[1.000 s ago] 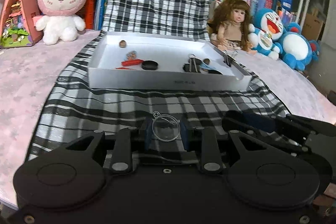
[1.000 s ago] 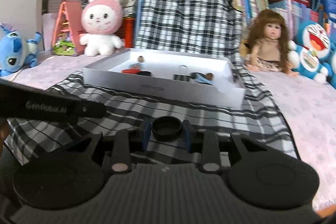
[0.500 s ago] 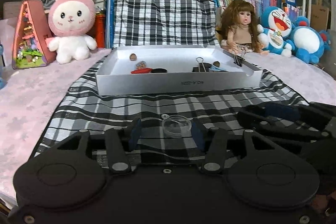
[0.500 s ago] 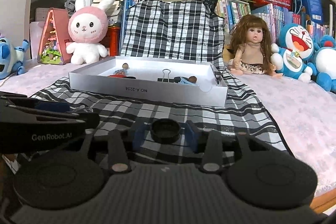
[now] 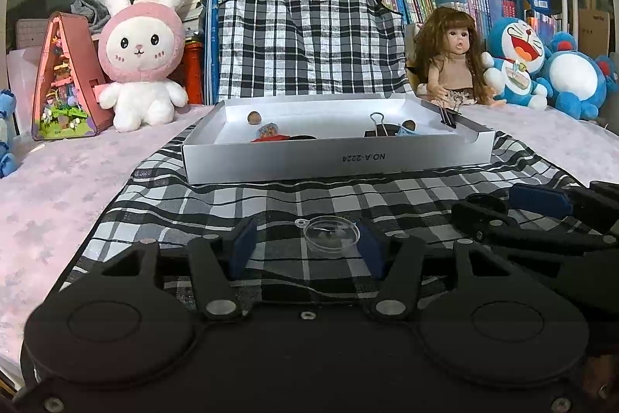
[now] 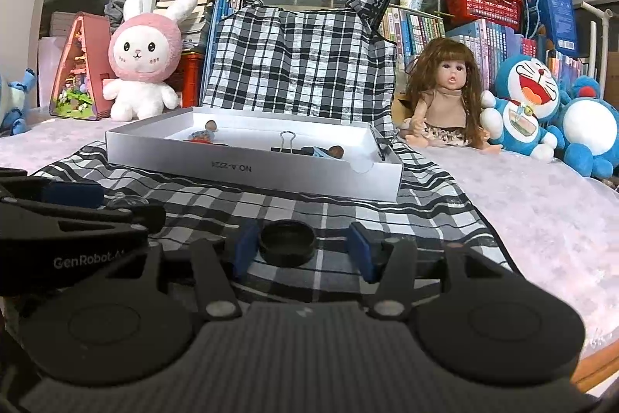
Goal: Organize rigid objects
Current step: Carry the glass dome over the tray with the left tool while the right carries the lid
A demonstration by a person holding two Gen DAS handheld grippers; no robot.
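Observation:
A clear plastic lid (image 5: 330, 238) lies on the checked cloth between the fingers of my left gripper (image 5: 305, 246), which is open; the lid sits close to the right pad. A black round cap (image 6: 286, 243) lies on the cloth between the fingers of my right gripper (image 6: 301, 250), also open, nearer the left pad. A white shallow box (image 5: 336, 159) stands further back and holds a binder clip (image 5: 377, 126), small nuts, a red piece and a dark disc. The box also shows in the right wrist view (image 6: 251, 169).
The right gripper's body (image 5: 541, 219) lies at the right in the left wrist view; the left gripper's body (image 6: 69, 219) lies at the left in the right wrist view. A pink rabbit plush (image 5: 141, 57), a doll (image 5: 452, 60), blue plush toys (image 5: 549, 68) and books stand behind the box.
Both grippers have opened wider and let go: the clear lid and the black cap now rest on the cloth. Both grippers have dropped lower toward the table.

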